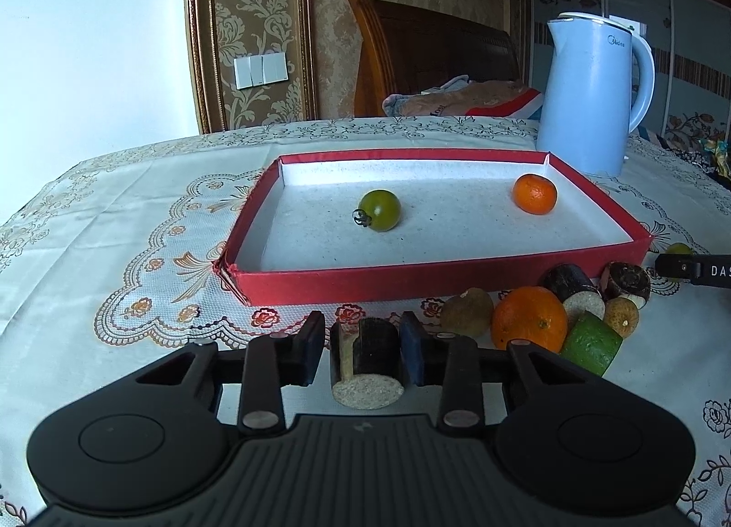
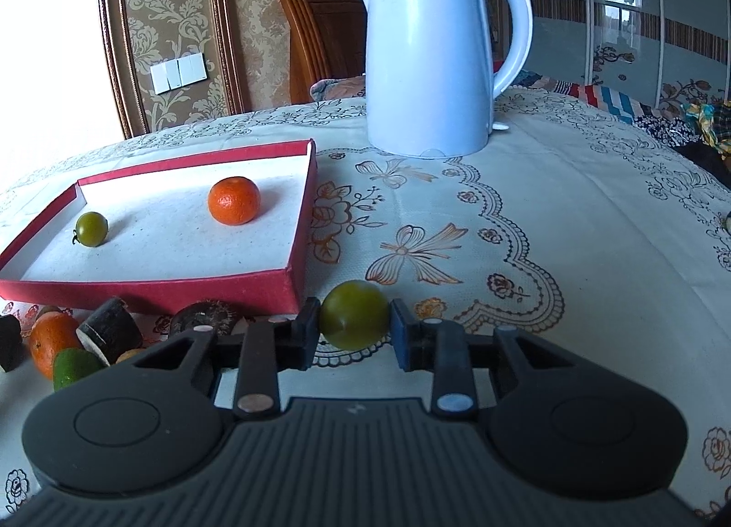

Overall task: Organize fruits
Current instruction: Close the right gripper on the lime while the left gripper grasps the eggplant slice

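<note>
Bright daylight, and bent edges in both views.

We see strong white light coming from the far left, so bright it washes out. The kettle (image 2: 429, 52) shines on its side. Soft small shadows sit under the fruit in the red tray (image 1: 347, 285). Both views look sharp, but straight lines curve near the edges.

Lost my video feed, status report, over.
Left gripper shut on sugarcane piece. Right gripper shut on green fruit. Red tray ahead, unobstructed.
</note>
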The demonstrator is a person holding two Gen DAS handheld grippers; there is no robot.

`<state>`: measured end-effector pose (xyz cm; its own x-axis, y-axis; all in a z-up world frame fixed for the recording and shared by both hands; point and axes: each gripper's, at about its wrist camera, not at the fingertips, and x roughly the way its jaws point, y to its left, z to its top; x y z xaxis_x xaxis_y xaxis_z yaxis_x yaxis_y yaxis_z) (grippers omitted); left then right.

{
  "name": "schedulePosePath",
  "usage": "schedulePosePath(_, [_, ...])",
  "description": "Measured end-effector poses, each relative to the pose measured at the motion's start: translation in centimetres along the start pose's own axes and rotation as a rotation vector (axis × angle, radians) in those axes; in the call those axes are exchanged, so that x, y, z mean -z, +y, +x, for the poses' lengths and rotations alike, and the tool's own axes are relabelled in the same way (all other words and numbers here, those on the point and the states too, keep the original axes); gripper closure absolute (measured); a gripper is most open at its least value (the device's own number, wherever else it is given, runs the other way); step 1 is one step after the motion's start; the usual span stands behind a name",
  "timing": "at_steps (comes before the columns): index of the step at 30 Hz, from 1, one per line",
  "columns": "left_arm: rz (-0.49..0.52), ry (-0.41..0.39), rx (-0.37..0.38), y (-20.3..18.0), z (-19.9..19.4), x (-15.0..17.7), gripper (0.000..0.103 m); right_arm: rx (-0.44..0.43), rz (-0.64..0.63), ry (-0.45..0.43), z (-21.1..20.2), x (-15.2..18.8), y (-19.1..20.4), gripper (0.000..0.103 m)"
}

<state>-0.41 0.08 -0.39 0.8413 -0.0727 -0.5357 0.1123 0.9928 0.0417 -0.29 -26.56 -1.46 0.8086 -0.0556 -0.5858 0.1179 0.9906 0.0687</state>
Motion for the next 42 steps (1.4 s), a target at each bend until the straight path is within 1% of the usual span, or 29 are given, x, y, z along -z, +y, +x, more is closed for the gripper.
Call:
schedulePosePath(6, [-0.005,-0.029,0.011,0.1,-0.4,-0.1,0.069,0.008,0.026,-0.004,-0.1,0.0,-0.4,0.073])
schedulePosePath(12, [-0.015,-0.109,0.008,0.1,-1.6,-0.2,0.069,0.021,0.029,-0.055,-0.9,0.1,-0.4,0.073])
schedulePosePath(16, [-0.04,-0.141,0.021,0.6,-2.1,-0.3,0.069,0.023,0.02,-0.071,-1.1,0.0,-0.2,0.073])
schedulePosePath(18, [-0.066,-0.155,0.007,1.2,-2.4,-0.4,0.069,0.02,0.023,-0.072,-1.2,0.0,-0.2,0.073])
schedulePosePath(19, [-0.08,-0.154,0.005,1.5,-2.5,-0.5,0.069,0.02,0.024,-0.07,-1.1,0.0,-0.3,0.073])
schedulePosePath(20, [-0.093,-0.144,0.018,1.9,-2.5,-0.5,0.069,0.018,0.027,-0.067,-1.1,-0.1,-0.3,0.073])
schedulePosePath(22, [-0.136,-0.108,0.077,2.7,-2.2,-0.5,0.069,0.016,0.03,-0.063,-1.1,-0.1,-0.3,0.073])
schedulePosePath(24, [-0.154,-0.072,0.142,3.0,-2.0,-0.4,0.066,0.013,0.029,-0.061,-1.1,-0.1,-0.3,0.073])
schedulePosePath(25, [-0.156,-0.062,0.157,3.0,-1.9,-0.3,0.064,0.014,0.028,-0.061,-1.1,-0.1,-0.3,0.073])
schedulePosePath(26, [-0.15,-0.054,0.155,2.8,-1.8,-0.3,0.056,0.014,0.028,-0.061,-1.1,-0.1,-0.3,0.073])
schedulePosePath(27, [-0.133,-0.048,0.139,2.4,-1.6,-0.3,0.043,0.014,0.028,-0.06,-1.0,0.0,-0.3,0.073])
schedulePosePath(28, [-0.111,-0.049,0.114,2.0,-1.5,-0.2,0.04,0.013,0.031,-0.059,-1.0,0.0,-0.4,0.073])
schedulePosePath(30, [-0.074,-0.047,0.08,1.4,-1.3,-0.1,0.04,0.012,0.031,-0.056,-1.0,0.0,-0.4,0.073])
schedulePosePath(32, [-0.035,-0.025,0.076,0.8,-1.0,0.1,0.04,0.013,0.03,-0.052,-0.9,0.0,-0.3,0.073])
schedulePosePath(33, [-0.017,-0.017,0.063,0.5,-0.8,0.2,0.04,0.013,0.03,-0.052,-0.9,0.0,-0.4,0.073])
schedulePosePath(34, [-0.002,-0.01,0.045,0.3,-0.6,0.3,0.042,0.013,0.031,-0.051,-0.9,0.0,-0.4,0.073])
schedulePosePath(35, [0.006,0.004,0.034,0.2,-0.4,0.3,0.051,0.012,0.031,-0.049,-0.9,0.0,-0.4,0.073])
schedulePosePath(36, [0.003,0.026,0.036,0.3,0.0,0.3,0.062,0.012,0.032,-0.047,-0.8,0.0,-0.4,0.073])
schedulePosePath(37, [-0.01,0.046,0.04,0.5,0.3,0.3,0.067,0.012,0.032,-0.047,-0.8,0.0,-0.4,0.073])
schedulePosePath(40, [-0.05,0.09,0.062,1.3,0.9,0.4,0.07,0.012,0.032,-0.043,-0.7,0.0,-0.4,0.073])
schedulePosePath(42, [-0.05,0.085,0.056,1.3,0.8,0.5,0.071,0.014,0.033,-0.045,-0.7,-0.1,-0.4,0.073])
